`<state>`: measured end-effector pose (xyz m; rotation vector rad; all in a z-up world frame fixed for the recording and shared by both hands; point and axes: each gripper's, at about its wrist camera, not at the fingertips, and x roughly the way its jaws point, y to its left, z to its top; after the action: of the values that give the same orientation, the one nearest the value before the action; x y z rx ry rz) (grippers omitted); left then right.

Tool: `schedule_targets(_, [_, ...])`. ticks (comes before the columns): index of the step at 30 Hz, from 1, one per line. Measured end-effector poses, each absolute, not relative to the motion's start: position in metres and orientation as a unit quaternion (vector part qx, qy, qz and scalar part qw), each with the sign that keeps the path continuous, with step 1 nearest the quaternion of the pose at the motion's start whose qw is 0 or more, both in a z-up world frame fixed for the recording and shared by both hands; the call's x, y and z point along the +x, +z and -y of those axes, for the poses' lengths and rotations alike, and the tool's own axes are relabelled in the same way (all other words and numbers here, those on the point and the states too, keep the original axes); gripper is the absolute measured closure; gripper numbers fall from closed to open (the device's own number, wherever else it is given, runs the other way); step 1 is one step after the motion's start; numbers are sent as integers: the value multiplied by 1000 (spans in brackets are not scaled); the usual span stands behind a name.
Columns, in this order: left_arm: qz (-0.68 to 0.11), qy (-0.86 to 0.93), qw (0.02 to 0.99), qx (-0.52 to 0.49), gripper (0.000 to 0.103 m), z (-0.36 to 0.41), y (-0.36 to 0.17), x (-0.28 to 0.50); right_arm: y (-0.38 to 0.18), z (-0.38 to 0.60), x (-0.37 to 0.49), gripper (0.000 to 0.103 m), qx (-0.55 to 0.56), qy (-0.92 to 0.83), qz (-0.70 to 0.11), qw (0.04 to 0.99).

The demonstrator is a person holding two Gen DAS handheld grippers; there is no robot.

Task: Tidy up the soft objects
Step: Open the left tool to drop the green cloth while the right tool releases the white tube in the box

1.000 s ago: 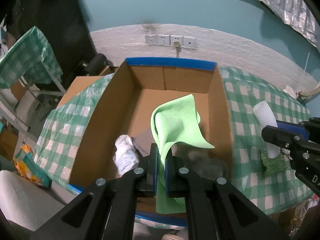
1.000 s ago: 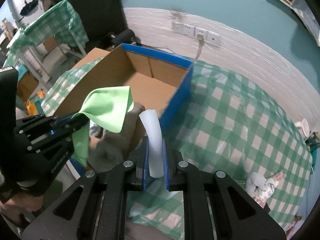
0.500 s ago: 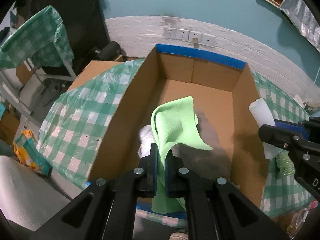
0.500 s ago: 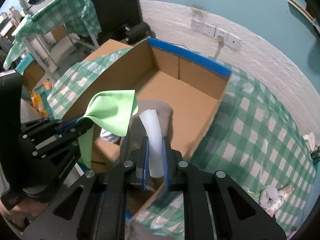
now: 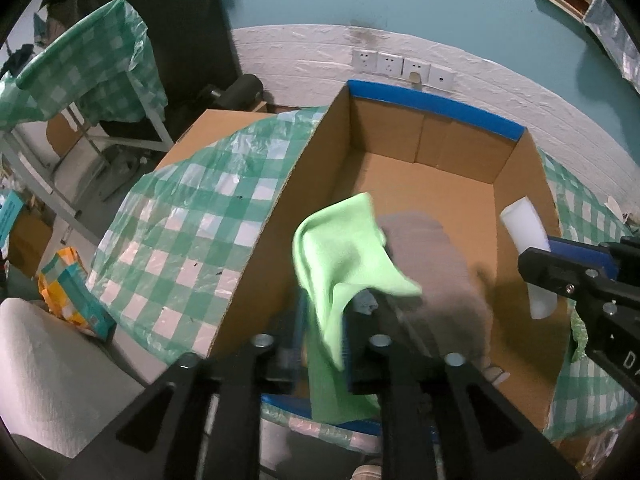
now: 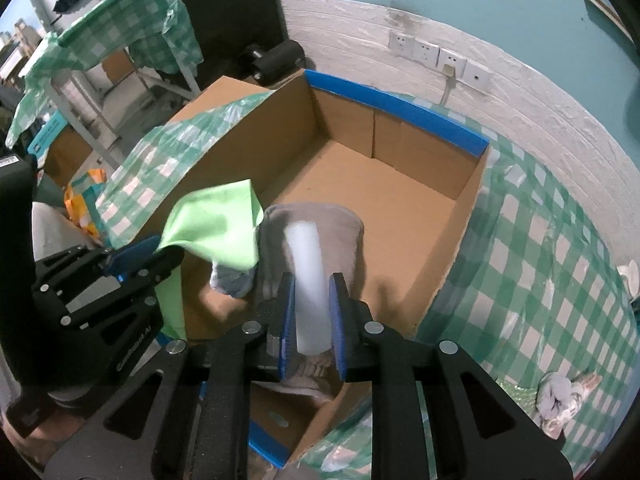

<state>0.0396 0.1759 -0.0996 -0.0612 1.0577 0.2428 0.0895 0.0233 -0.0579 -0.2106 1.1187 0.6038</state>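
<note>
A table under a green-and-white checked plastic cloth carries a large open cardboard box with blue tape along its far and near rims; the box stands close to a white wall that bears a row of power sockets. Most of the box floor is bare brown card. At the near end of the box lies a grey fabric piece, loosely heaped, and tucked against its left side is a small crumpled pale-blue and white cloth. Over that near end hangs a light green cloth, soft and matte, draped in folds with one corner standing up and another drooping right across the grey fabric. The left gripper is pinched on the green cloth, its blue-padded fingers set narrow with the cloth running down between them and trailing below the near rim of the box. It reaches in from the near left, pointing toward the far wall. The right gripper is clamped on a white soft tube-like piece, smooth and slightly blurred, which stands up and leans away between the blue pads above the grey fabric. It sits to the right of the other gripper, over the near right part of the box. On the cloth at the far right rests a small grey-and-white soft toy.
</note>
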Motion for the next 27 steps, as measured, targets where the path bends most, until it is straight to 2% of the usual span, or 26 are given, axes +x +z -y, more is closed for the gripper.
schedule_targets(2, [-497,118,859,-27,55,-176,-98,39,-57,-20,89,69,-95,276,-518,804])
schedule_targets(5, [-489,117,864,-15,47,-170,-93,39,-52,-14,88,58,-90,272,-510,811])
schedule_targets(8, [-484,116,868,-5,38,-164,-89,38,-48,-6,88,54,-84,264,-504,818])
schedule_targets(27, [-458,67,886,24,36,-111,-67,36,-29,65,77,47,-63,216,-484,845])
